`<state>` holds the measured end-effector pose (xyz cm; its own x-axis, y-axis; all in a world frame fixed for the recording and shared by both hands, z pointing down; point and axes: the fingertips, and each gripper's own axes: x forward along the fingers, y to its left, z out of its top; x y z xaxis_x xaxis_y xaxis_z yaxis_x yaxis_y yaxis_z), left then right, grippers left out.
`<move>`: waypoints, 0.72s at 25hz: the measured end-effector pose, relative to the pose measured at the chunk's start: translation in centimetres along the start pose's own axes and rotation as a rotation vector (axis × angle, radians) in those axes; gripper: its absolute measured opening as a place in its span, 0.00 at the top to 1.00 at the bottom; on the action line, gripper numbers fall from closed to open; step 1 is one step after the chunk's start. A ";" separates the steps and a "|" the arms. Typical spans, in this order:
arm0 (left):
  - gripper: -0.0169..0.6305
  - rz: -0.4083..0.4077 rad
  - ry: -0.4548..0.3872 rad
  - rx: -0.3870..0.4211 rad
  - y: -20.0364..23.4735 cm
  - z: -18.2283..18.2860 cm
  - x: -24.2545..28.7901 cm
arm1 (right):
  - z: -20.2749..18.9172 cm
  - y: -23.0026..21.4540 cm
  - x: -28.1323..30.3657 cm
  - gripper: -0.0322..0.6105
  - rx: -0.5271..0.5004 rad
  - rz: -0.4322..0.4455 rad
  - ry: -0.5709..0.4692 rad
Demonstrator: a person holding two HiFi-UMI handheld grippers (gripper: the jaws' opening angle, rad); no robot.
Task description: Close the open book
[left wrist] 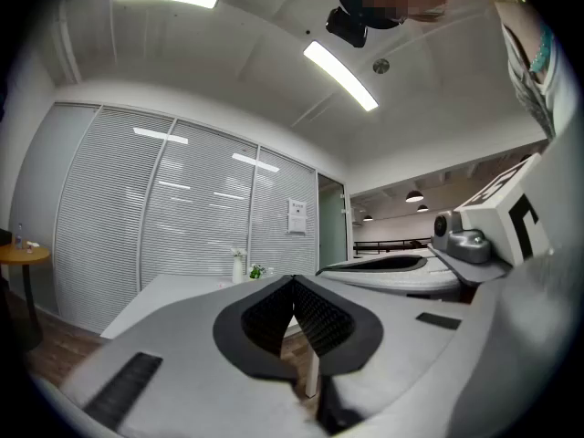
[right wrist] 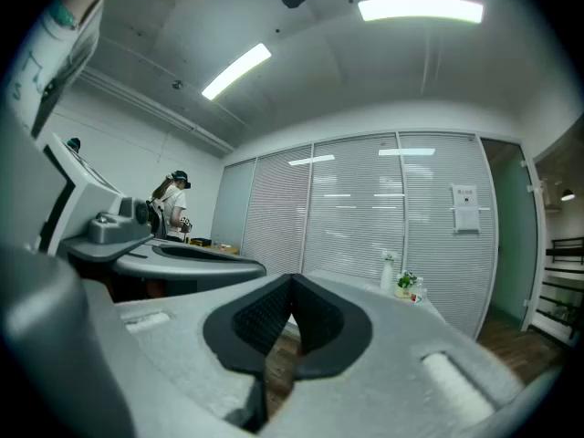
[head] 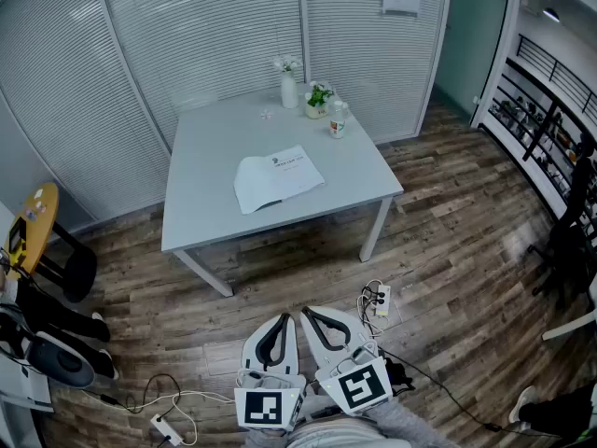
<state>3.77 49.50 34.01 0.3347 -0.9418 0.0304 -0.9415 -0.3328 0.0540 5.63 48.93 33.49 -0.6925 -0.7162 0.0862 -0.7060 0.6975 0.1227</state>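
The open book point(head: 276, 178) lies flat on the light grey table point(head: 205, 215), white pages up, near the table's middle. Both grippers hang low at the near edge of the head view, over the wooden floor and well short of the table. My left gripper point(head: 284, 318) is shut with nothing between its jaws, and the tips meet in the left gripper view point(left wrist: 293, 279). My right gripper point(head: 307, 312) is beside it, also shut and empty point(right wrist: 292, 277). The book is too flat to make out in either gripper view; only the table point(left wrist: 178, 292) shows ahead.
A white vase point(head: 289, 90), a small potted plant point(head: 318, 99) and a bottle point(head: 338, 119) stand at the table's far edge. A power strip point(head: 381, 299) and cables lie on the floor by the grippers. A yellow side table point(head: 35, 220) stands left, shelving point(head: 546, 110) right. A person point(right wrist: 173, 206) stands far off.
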 end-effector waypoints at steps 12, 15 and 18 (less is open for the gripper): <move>0.98 0.021 -0.006 -0.050 -1.9 -0.5 0.2 | -1.1 -1.5 -2.0 0.95 0.046 0.008 -0.013; 0.98 0.029 -0.001 -0.060 -1.9 -0.9 0.4 | -1.9 -1.8 -2.1 0.95 0.050 0.014 0.003; 0.98 0.029 0.004 -0.069 -1.6 -1.1 1.2 | -2.2 -2.2 -1.6 0.95 0.045 0.017 0.016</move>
<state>5.70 48.95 35.06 0.3075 -0.9508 0.0375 -0.9458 -0.3011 0.1216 8.67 48.49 35.23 -0.7026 -0.7040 0.1035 -0.7001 0.7100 0.0761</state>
